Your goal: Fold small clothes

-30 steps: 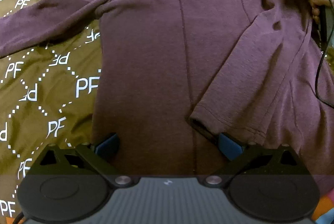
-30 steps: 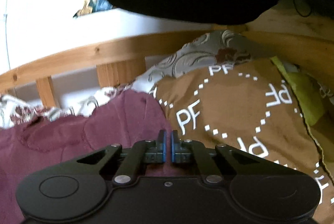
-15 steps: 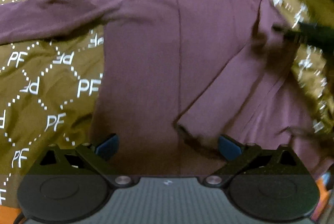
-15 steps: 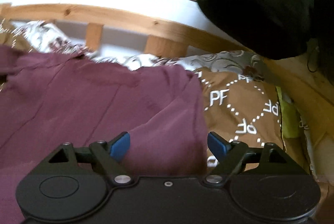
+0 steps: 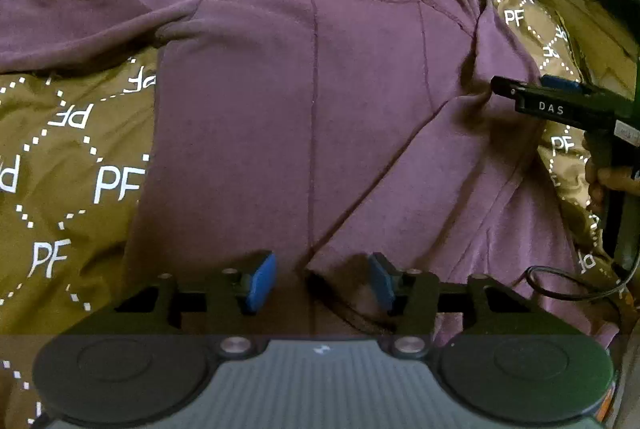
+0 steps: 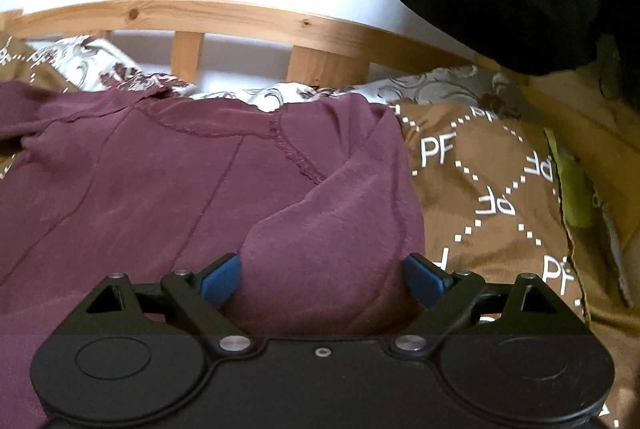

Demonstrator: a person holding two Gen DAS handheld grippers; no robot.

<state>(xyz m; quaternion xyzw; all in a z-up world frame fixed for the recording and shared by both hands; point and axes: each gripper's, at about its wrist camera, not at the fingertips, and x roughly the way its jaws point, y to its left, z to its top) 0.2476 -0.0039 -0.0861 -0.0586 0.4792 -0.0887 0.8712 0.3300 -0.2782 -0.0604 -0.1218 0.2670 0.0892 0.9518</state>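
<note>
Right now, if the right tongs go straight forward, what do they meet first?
Probably the folded sleeve of the purple shirt: it bulges between the open right tongs. Depth is unclear.

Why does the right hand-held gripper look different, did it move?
Yes. The right hand-held gripper swung left, off the brown PF blanket and over the purple shirt, and its fingers opened.

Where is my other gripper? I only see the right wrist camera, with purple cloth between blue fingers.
Observer: The left gripper is open over the dark purple long-sleeved shirt, by its middle seam.
Operator: What's between its fingers?
Observer: The cuff of the sleeve that is folded slantwise across the body.
Operator: And the other sleeve?
Observer: The other sleeve lies spread sideways on the brown PF-patterned blanket.
</note>
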